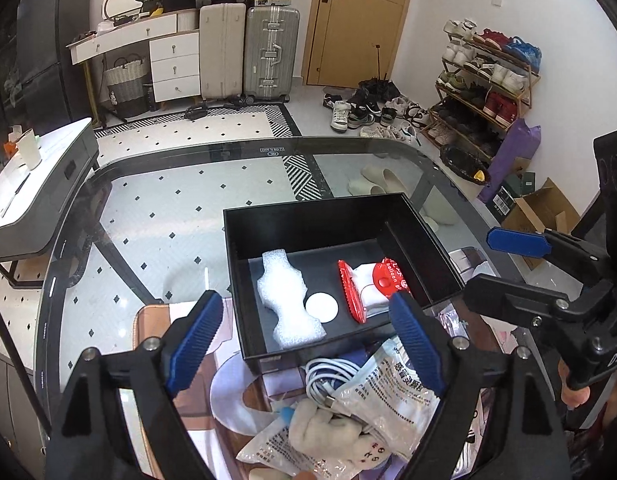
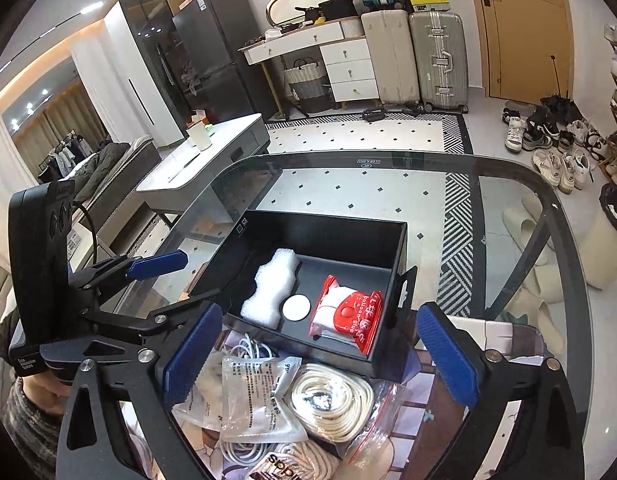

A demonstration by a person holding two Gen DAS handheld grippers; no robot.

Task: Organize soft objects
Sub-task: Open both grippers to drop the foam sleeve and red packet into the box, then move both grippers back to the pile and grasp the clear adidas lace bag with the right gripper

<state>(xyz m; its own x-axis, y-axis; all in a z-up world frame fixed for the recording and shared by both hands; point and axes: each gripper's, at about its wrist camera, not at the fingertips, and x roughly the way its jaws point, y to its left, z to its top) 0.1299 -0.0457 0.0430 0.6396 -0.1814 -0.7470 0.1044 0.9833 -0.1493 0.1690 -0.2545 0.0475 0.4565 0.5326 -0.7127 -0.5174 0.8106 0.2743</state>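
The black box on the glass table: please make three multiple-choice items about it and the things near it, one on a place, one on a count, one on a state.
1. Where does the white disc lie in the black box?
A. between the white foam piece and the red packet
B. on top of the red packet
C. outside the box

2. How many items lie in the box?
A. one
B. three
C. five

3. How stands the left tool?
A. shut on the foam
B. shut on a cable
C. open, holding nothing

Answers: 1 A, the disc sits between the white foam piece and the red packet; 2 B, foam, disc, packet; 3 C, its fingers stand wide apart.
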